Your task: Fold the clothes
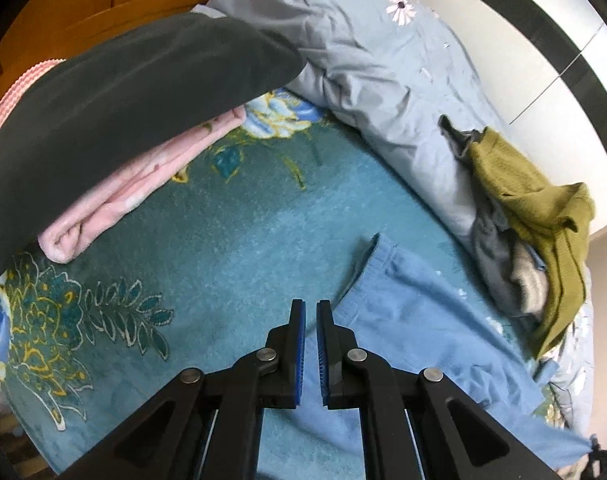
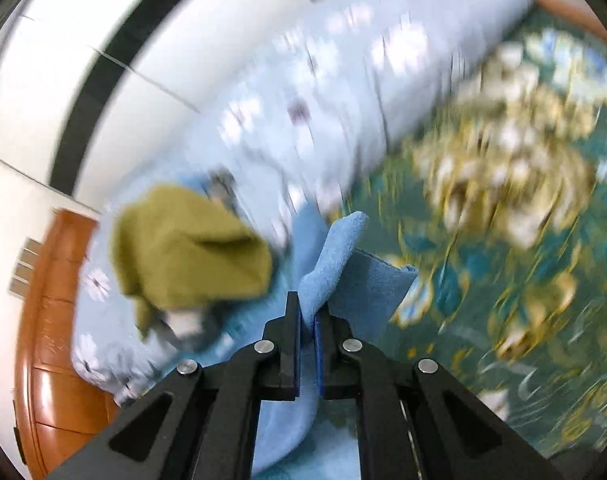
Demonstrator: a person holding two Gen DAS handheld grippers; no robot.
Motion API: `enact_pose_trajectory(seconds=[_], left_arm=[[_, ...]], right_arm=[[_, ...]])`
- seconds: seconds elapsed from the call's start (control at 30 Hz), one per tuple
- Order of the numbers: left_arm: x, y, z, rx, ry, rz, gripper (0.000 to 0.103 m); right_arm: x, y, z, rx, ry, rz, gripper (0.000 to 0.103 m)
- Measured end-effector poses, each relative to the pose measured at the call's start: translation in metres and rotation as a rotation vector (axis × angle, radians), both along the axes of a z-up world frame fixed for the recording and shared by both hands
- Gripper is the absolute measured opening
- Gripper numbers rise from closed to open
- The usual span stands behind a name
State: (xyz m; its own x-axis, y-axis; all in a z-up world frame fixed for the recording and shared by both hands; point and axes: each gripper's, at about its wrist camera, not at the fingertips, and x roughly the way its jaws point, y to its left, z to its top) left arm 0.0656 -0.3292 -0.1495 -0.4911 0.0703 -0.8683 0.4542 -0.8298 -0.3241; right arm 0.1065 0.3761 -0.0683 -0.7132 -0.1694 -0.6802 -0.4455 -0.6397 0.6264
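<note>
Up close, my right gripper [image 2: 308,314] had its jaws clamped on a fold of the light blue garment [image 2: 335,260], the cloth bunched between the pads and rising past the fingertips. Everything in that view was smeared by blur. My left gripper [image 1: 310,306] gripped nothing; its jaws stood only a narrow slit apart, with the blue pads facing each other, above the teal floral blanket [image 1: 223,248]. Just beyond its right fingertip, the same light blue garment [image 1: 423,320] lay spread across the blanket, running off toward the lower right. Further out on that side, an olive green garment [image 1: 535,208] sat heaped on grey clothes [image 1: 499,264] against the pale blue daisy-print duvet [image 1: 383,60]. Off to the left, a folded pink cloth [image 1: 123,200] rested on the blanket under a dark cushion [image 1: 123,100]. From the right wrist, the olive green garment [image 2: 191,248] showed left of the jaws, on the duvet [image 2: 303,100]
</note>
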Motion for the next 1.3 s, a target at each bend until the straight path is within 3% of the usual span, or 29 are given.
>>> enact_pose_trajectory(seconds=[0.13,0.27,0.4,0.63,0.73,0.8,0.87,1.0,1.13,1.3], left_arm=[[0.008,0.004,-0.004,-0.002,-0.025,-0.032,0.008],[0.014,0.009,-0.012,0.034,-0.053,-0.05,0.007],[0.013,0.017,-0.014,0.001,-0.083,-0.073,0.007],[-0.004,0.01,-0.054,0.001,-0.268,-0.101,0.008],[-0.012,0.016,-0.073,-0.009,-0.333,-0.141,0.016],[-0.018,0.02,-0.084,-0.026,-0.383,-0.163,0.02],[-0.024,0.023,-0.095,-0.042,-0.433,-0.185,0.021],[-0.034,0.03,-0.104,-0.09,-0.481,-0.264,0.021],[-0.034,0.037,-0.101,-0.13,-0.483,-0.319,0.018],[-0.025,0.033,-0.098,-0.041,-0.499,-0.332,0.018]], right_arm=[[0.032,0.019,-0.012,0.04,-0.044,-0.032,0.005],[0.062,0.042,-0.091,-0.059,-0.286,-0.115,0.005],[0.076,0.052,-0.128,-0.115,-0.378,-0.168,0.005],[0.066,0.054,-0.127,-0.085,-0.392,-0.123,0.007],[0.065,0.059,-0.12,-0.064,-0.386,-0.137,0.018],[0.072,0.066,-0.112,-0.049,-0.367,-0.157,0.031],[0.079,0.074,-0.104,-0.029,-0.353,-0.181,0.031],[0.09,0.083,-0.103,-0.031,-0.373,-0.194,0.032],[0.096,0.08,-0.116,-0.105,-0.392,-0.186,0.032],[0.091,0.075,-0.13,-0.143,-0.424,-0.186,0.032]])
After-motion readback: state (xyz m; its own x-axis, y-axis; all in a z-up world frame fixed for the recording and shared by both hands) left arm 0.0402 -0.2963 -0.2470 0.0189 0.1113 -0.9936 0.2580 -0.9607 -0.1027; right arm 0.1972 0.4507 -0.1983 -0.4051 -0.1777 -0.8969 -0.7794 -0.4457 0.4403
